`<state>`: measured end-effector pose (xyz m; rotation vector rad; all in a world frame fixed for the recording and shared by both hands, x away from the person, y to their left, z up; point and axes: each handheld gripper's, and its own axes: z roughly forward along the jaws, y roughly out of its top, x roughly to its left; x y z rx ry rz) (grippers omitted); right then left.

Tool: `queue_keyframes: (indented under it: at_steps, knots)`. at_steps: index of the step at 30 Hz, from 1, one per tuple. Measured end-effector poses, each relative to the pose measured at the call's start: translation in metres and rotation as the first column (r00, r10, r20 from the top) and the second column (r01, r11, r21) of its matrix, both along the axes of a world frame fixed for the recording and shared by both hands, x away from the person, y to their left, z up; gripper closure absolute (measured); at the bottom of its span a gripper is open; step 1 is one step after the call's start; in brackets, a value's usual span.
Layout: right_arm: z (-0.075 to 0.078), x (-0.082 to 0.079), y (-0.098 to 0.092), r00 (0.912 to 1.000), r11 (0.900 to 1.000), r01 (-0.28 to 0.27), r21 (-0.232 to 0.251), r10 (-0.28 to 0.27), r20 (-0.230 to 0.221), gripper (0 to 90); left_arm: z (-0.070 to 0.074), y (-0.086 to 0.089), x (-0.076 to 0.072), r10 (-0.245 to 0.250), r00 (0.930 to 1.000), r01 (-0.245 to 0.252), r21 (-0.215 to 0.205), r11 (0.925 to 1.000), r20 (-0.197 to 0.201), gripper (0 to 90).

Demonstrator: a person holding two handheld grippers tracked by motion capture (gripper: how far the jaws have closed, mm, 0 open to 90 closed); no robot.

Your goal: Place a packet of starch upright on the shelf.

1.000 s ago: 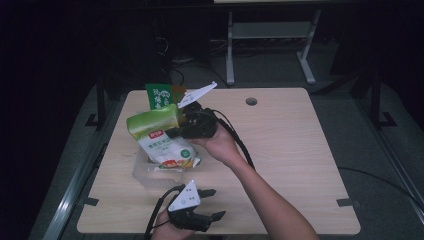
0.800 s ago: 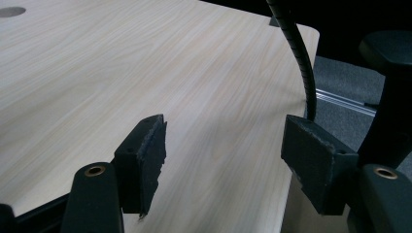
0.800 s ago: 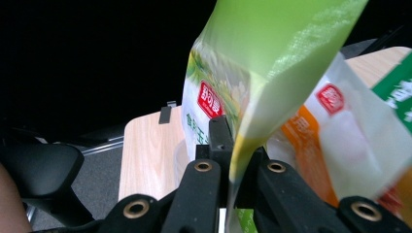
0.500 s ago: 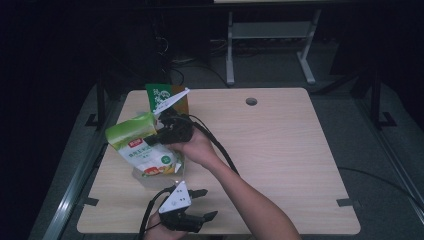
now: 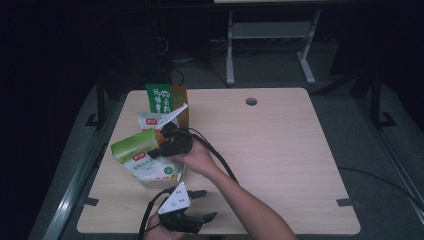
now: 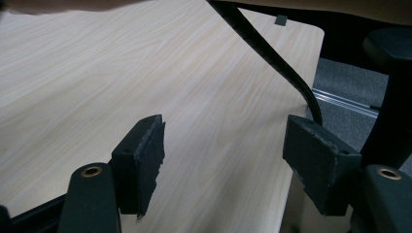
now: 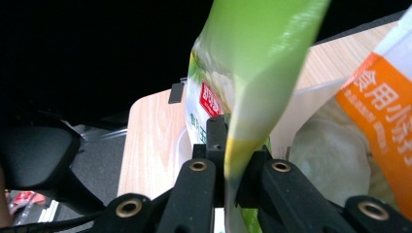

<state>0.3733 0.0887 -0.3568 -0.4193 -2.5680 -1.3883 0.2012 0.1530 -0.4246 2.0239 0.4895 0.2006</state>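
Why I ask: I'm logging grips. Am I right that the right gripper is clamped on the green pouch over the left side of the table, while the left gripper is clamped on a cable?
Not quite. The left gripper holds nothing: in the left gripper view its jaws stand apart over bare table. The rest is right: the right gripper is clamped on the green pouch.

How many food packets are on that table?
4, perhaps more hidden: green pouch in the right gripper, white bag beneath, white-orange packet behind, dark green bag farthest back.

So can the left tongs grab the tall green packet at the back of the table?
Probably not from there: the left tongs sit open at the near edge, and the right tongs with their green pouch block the green packet.
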Motion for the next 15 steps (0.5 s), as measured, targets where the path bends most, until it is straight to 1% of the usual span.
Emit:
queue_keyframes:
  at_steps: [2, 4, 6, 8, 10, 13, 15]
  knots:
    - [0.000, -0.001, -0.004, 0.9999, 1.000, -0.002, -0.024, 0.002, 0.014, 84.7, 0.000, 0.000, 0.000, 0.003, 1.0000, -0.003, -0.001, 1.0000, -0.001, 31.0]
    - [-0.001, -0.003, -0.008, 0.9999, 0.999, 0.000, -0.041, 0.001, 0.015, 84.7, 0.000, 0.000, 0.001, 0.005, 1.0000, -0.005, -0.002, 1.0000, -0.001, 31.0]
    - [-0.005, -0.004, -0.012, 0.9996, 0.998, -0.002, -0.066, 0.004, 0.028, 85.3, -0.001, 0.000, 0.001, 0.006, 1.0000, -0.006, -0.002, 1.0000, -0.002, 31.0]
    - [-0.008, -0.004, -0.018, 0.9997, 0.998, 0.002, -0.068, 0.000, 0.024, 85.1, -0.001, 0.000, 0.002, 0.009, 0.9999, -0.009, -0.001, 1.0000, -0.005, 31.0]
    - [-0.011, -0.004, -0.022, 0.9999, 0.998, 0.009, -0.067, -0.008, 0.008, 83.6, -0.002, -0.001, 0.003, 0.011, 0.9999, -0.011, 0.002, 0.9999, -0.007, 30.8]
    - [-0.010, -0.004, -0.028, 0.9998, 0.998, 0.017, -0.067, -0.016, 0.010, 76.2, -0.003, -0.002, 0.004, 0.012, 0.9999, -0.012, 0.005, 0.9999, -0.008, 30.6]
    - [-0.008, -0.004, -0.033, 0.9997, 0.998, 0.024, -0.058, -0.024, 0.007, 68.2, -0.003, -0.002, 0.005, 0.017, 0.9998, -0.017, 0.007, 0.9998, -0.014, 30.4]
